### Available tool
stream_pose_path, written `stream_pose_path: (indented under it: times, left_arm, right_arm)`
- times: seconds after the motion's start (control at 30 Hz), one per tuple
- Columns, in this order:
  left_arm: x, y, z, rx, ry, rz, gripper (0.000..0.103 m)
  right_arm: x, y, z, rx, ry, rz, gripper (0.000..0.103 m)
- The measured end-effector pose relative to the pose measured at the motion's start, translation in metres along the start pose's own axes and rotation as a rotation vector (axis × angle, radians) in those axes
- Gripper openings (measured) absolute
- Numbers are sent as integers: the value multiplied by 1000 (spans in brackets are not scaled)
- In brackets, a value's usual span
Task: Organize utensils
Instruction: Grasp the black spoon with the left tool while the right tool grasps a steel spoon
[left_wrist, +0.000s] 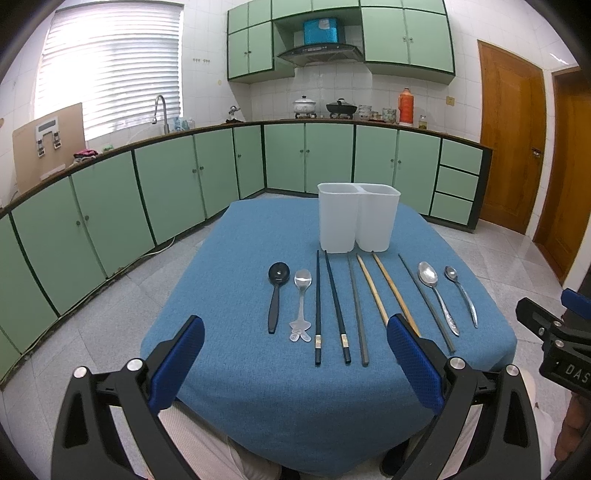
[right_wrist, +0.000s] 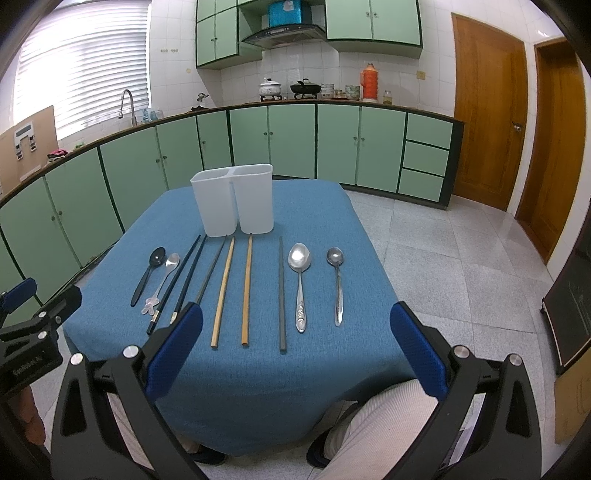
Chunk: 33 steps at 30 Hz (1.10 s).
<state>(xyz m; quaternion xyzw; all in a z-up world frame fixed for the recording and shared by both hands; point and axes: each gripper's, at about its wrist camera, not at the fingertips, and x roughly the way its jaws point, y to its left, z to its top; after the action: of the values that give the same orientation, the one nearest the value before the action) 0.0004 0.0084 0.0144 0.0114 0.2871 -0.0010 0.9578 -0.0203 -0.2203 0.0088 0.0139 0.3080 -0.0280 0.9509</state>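
Both claws are held spread wide, nothing gripped: left claw (left_wrist: 295, 354) above the near desk edge, right claw (right_wrist: 295, 343) likewise, blue pads (right_wrist: 173, 347) well apart. The desk (left_wrist: 258, 406) is covered by a blue cloth. A white two-compartment holder (left_wrist: 357, 218) is stood upright at 12 o'clock of the utensil row, both compartments seen empty. The utensils are laid flat in a row just in front of it, handles toward the near edge. From 9 to 3 o'clock are seen: black spoon (left_wrist: 276, 295), small silver spoon (left_wrist: 302, 302), two black chopsticks (left_wrist: 317, 306), grey chopstick (left_wrist: 357, 310), two bamboo chopsticks (right_wrist: 225, 288), a second grey chopstick (right_wrist: 282, 291), large metal spoon (right_wrist: 300, 280), small metal spoon (right_wrist: 337, 280). The chopstick tips nearly touch the holder base. No utensil is touched by either claw.
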Motion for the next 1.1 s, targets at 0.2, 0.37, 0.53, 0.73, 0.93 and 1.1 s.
stream_pose_path:
  times: [0.2, 0.37, 0.53, 0.73, 0.93, 1.1]
  left_arm:
    - [22, 22, 1, -30, 24, 21, 97]
    - [54, 36, 14, -43, 43, 46, 97]
    - [103, 48, 31, -56, 106, 48, 97]
    - [181, 58, 43, -49, 253, 31, 97]
    - [237, 66, 52, -57, 333, 45, 95]
    - [258, 67, 54, -25, 363, 45, 89]
  right_arm:
    - [29, -14, -1, 11, -2, -42, 98]
    - [51, -24, 8, 10, -7, -77, 98]
    - [81, -36, 24, 4, -3, -102, 98]
    - [125, -43, 36, -12, 40, -113, 93]
    - [157, -48, 43, -21, 99, -99, 79]
    - [179, -46, 46, -31, 126, -103, 79]
